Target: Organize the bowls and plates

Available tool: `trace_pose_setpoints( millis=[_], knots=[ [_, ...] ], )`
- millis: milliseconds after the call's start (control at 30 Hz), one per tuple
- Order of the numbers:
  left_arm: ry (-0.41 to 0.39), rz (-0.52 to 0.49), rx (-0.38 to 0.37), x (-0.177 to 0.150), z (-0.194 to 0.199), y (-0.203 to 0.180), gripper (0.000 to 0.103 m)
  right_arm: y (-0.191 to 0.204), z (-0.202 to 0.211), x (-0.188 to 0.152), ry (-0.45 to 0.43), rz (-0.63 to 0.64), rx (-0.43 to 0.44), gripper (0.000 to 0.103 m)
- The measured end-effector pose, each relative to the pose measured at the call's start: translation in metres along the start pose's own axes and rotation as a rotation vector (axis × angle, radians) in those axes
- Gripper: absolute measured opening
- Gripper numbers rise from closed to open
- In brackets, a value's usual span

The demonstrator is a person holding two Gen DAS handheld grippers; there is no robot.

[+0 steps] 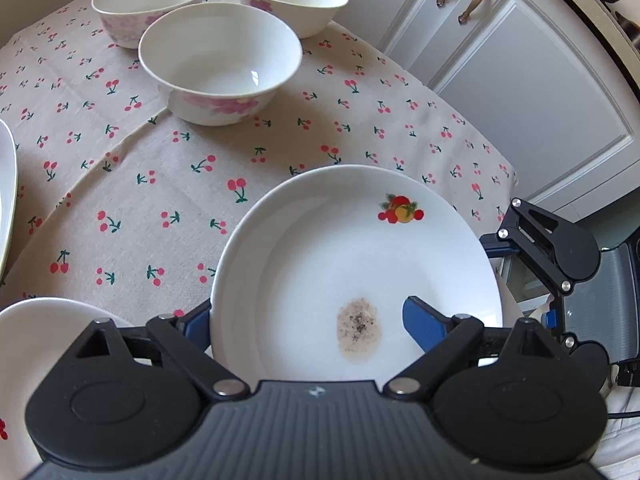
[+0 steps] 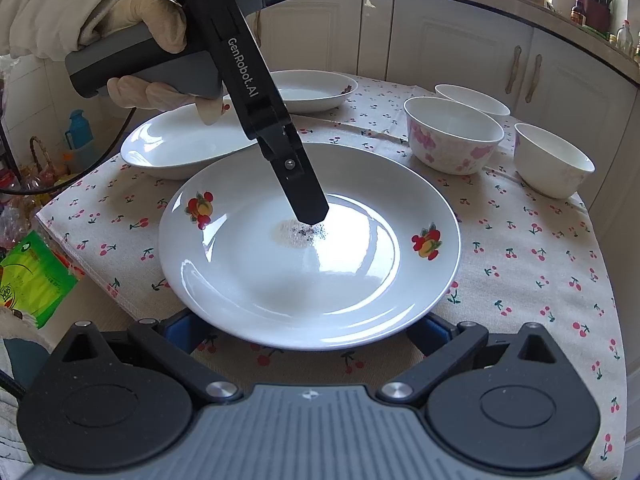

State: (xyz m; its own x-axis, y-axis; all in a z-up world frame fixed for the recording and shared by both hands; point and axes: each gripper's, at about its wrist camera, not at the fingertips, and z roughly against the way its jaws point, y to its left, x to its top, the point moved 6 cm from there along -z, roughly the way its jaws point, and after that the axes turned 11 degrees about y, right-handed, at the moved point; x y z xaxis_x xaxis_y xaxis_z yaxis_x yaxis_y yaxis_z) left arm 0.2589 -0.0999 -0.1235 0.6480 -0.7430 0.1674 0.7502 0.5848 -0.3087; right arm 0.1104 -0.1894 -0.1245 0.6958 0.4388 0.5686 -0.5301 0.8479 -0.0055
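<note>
Left wrist view: fruit-print plate (image 1: 356, 248), stained at its centre, lies on the cherry tablecloth (image 1: 160, 184) at the table's near edge. The left gripper (image 1: 310, 320) is spread wide, one blue finger outside the rim and one inside the well, pinching nothing. Three bowls (image 1: 220, 60) stand toward the far edge.

Right wrist view: the right gripper (image 2: 306, 332) is spread at the plate's near rim; contact cannot be told. Two more plates (image 2: 180, 148) lie beyond.

Step, as judged: taking up the plate. Next: close on its rim, lift it level and stack it.

The left gripper (image 2: 310, 210) reaches down over the fruit-printed plate (image 2: 240, 280), its tip above a brown smear (image 2: 298, 233).
</note>
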Motion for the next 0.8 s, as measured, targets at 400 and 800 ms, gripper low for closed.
trace_pose_setpoints(
  millis=[400,800],
  knots=[
    [-0.049,0.007,-0.025,0.002,0.020,0.000,0.093,-0.004,0.007,0.007,0.011,0.021,-0.012,0.103],
    [-0.148,0.066,0.006,-0.013,0.062,0.019,0.093,0.001,0.014,0.047,-0.017,0.086,0.023,0.103]
  ],
)
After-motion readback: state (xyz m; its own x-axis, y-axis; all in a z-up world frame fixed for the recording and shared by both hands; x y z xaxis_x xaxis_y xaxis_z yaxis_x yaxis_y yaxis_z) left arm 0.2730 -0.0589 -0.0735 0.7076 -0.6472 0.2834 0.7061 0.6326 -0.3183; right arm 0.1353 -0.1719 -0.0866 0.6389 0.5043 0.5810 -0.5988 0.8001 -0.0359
